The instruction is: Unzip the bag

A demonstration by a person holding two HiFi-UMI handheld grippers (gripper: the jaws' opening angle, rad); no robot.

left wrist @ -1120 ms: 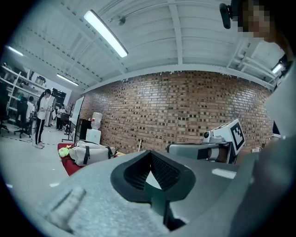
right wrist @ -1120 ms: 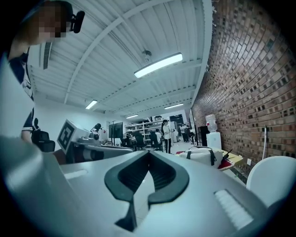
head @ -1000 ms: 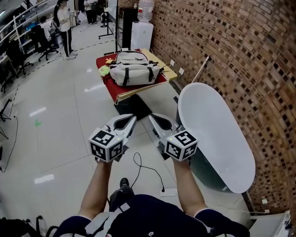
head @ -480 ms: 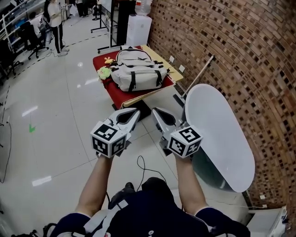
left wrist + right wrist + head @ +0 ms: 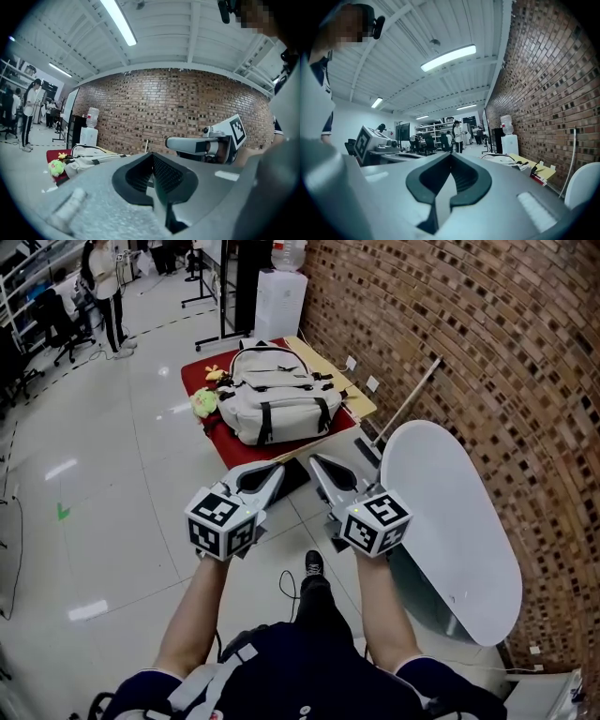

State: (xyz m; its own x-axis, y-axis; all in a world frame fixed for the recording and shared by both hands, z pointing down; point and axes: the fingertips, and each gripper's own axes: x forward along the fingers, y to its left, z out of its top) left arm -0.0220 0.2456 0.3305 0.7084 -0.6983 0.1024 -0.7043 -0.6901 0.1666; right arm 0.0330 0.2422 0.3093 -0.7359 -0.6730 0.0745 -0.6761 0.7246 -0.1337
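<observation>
so far nothing seems done: the bag (image 5: 277,395) lies on the red table (image 5: 195,377), its zips apparently closed. the left gripper (image 5: 270,472) and the right gripper (image 5: 319,465) hang well apart from the bag, jaws fully together, holding nothing.

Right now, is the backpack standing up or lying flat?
Lying flat: the backpack rests on the red table, its broad face with two black straps turned up.

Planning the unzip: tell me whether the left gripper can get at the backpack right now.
Probably not yet: the left gripper, shut, is short of the backpack on the table ahead. Nothing stands between them.
</observation>
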